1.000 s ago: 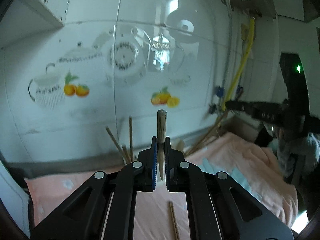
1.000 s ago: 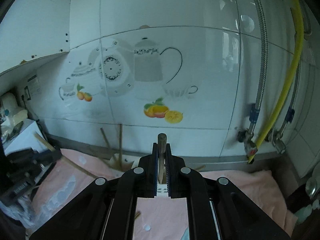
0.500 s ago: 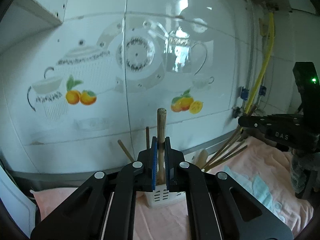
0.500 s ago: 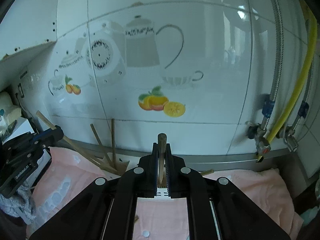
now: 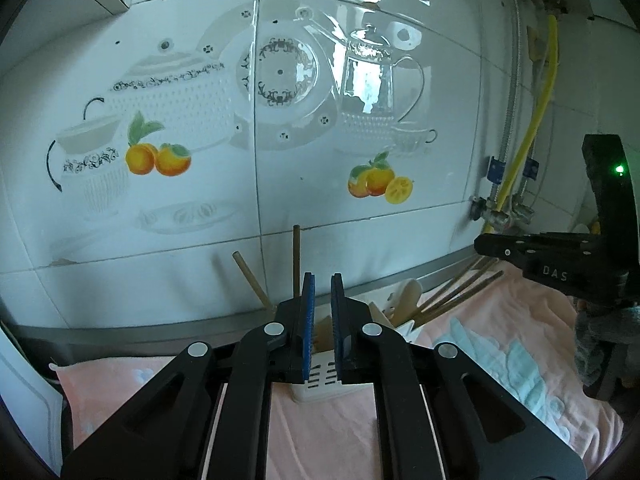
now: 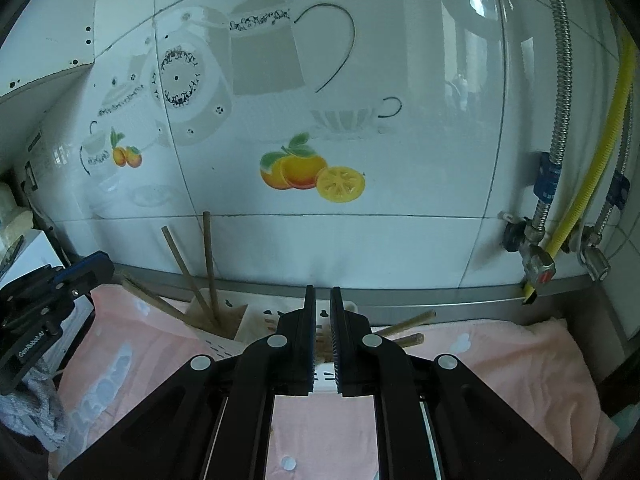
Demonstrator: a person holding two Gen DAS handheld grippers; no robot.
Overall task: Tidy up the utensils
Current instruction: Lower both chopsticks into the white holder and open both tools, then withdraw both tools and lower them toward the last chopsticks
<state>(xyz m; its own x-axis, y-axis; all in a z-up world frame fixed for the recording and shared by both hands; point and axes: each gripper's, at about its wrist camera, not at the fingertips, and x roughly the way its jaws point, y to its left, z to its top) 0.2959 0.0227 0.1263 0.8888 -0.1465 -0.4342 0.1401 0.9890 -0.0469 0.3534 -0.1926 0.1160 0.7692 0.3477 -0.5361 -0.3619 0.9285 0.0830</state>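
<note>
The left claw (image 5: 322, 292) hangs just above a white slotted utensil holder (image 5: 320, 376) that stands on a pink towel (image 5: 320, 432) covering the counter. Its blue-padded jaws stand a narrow gap apart and are opening, and nothing is pinched between them; through the gap shows the top of a pale wooden utensil standing in the holder below. Just behind the claw, two wooden chopsticks (image 5: 296, 256) rise out of the holder, one upright, one leaning left. To the claw's right, a wooden spoon (image 5: 408, 292) and more sticks lean out toward the right, their tips under the right claw (image 5: 486, 244), which enters from the right edge.

From the right wrist view, the right claw (image 6: 322, 300) also sits low over the holder (image 6: 256, 316), which lies directly ahead and beneath it. Its jaws are likewise slightly parted and opening, gripping nothing; a wooden handle sits in the holder below the gap. Left of this claw, chopsticks (image 6: 208, 256) stand in the holder's far left compartment; to its right, two stick ends (image 6: 412, 320) poke out sideways over the pink towel (image 6: 500, 360). The left claw (image 6: 86, 268) shows at the left edge. Behind everything stands a tiled wall (image 6: 400, 240) printed with teapots and oranges, and a yellow hose (image 6: 600, 168) runs down far to the right.
</note>
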